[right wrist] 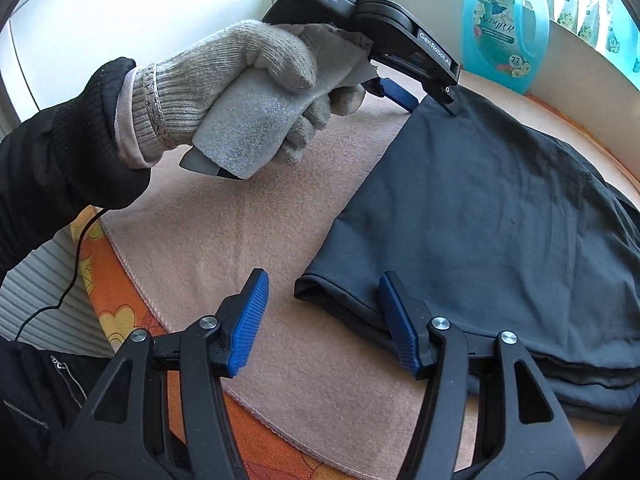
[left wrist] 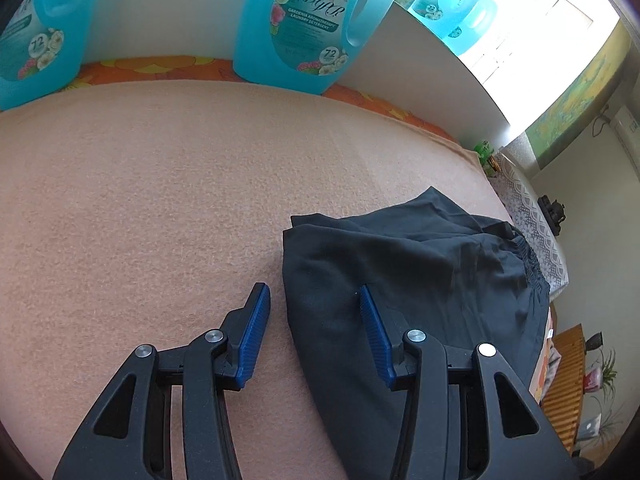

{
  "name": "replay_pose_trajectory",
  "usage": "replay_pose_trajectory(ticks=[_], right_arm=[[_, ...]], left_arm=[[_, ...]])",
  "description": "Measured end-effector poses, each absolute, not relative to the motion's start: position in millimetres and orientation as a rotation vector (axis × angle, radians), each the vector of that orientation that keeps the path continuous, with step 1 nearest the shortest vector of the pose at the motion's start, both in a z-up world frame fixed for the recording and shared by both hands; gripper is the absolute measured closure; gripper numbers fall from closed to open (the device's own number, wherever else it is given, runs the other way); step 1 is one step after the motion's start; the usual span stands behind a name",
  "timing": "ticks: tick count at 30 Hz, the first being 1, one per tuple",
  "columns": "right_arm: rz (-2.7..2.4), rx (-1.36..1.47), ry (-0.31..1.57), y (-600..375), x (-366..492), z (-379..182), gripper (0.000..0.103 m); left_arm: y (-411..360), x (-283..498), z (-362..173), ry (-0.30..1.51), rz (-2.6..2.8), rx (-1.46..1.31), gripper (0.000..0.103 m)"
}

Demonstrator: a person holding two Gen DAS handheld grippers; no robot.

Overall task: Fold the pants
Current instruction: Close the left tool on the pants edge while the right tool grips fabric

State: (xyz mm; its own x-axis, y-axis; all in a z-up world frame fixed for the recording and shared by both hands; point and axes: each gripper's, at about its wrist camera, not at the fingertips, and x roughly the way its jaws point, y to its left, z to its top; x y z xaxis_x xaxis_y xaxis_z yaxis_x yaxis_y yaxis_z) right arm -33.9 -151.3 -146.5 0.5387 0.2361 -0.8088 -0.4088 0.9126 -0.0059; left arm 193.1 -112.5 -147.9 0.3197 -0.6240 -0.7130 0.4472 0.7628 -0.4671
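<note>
Pink blanket (left wrist: 160, 200) carries the dark pants (right wrist: 500, 208), partly folded. Left gripper (left wrist: 316, 300) and right gripper (right wrist: 324, 284) straddle its edge, jaws apart, gripping nothing (closing shallow might catch one layer, skewing the fold).

The pants (right wrist: 492, 208) lay folded on a blanket (right wrist: 248, 232) that covered the counter (right wrist: 116, 288), toward its right side. The left hand-held gripper (right wrist: 430, 104) stood over their far left corner, one finger on the cloth, one just off its edge. The right hand-held gripper (right wrist: 320, 292) straddled their near left corner likewise. Detergent bottles (left wrist: 304, 20) stood along the far edge, against the wall (left wrist: 168, 8).
</note>
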Motion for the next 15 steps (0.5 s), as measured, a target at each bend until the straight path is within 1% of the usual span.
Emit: replay_pose_trajectory(ticks=[4,5,6,7,8,9,10,12,14,15], right_arm=[[0.342,-0.282,0.899,-139,-43,-151,0.043],[0.335,-0.294,0.892,-137,-44,-151,0.043],[0.329,-0.29,0.893,-136,-44,-152,0.043],[0.322,-0.278,0.896,-138,-44,-151,0.044],[0.308,-0.271,0.897,-137,-44,-151,0.048],[0.293,-0.268,0.897,-138,-43,-150,0.056],[0.278,-0.273,0.897,-138,-42,-149,0.061],[0.255,-0.28,0.894,-139,-40,-147,0.081],[0.236,-0.271,0.885,-139,-39,-145,0.091],[0.229,-0.264,0.88,-139,-39,-144,0.093]], left_arm=[[-116,201,-148,1.026,-0.717,-0.231,0.058],[-118,202,-148,1.023,-0.723,-0.236,0.065],[-119,202,-149,1.02,-0.723,-0.234,0.076],[-120,203,-150,1.017,-0.718,-0.231,0.079],[-121,203,-151,1.016,-0.721,-0.23,0.083],[-123,203,-151,1.014,-0.723,-0.23,0.086],[-123,203,-151,1.011,-0.725,-0.234,0.087],[-123,204,-148,1.005,-0.725,-0.243,0.09],[-122,203,-143,0.991,-0.725,-0.249,0.09],[-122,203,-140,0.98,-0.723,-0.243,0.091]])
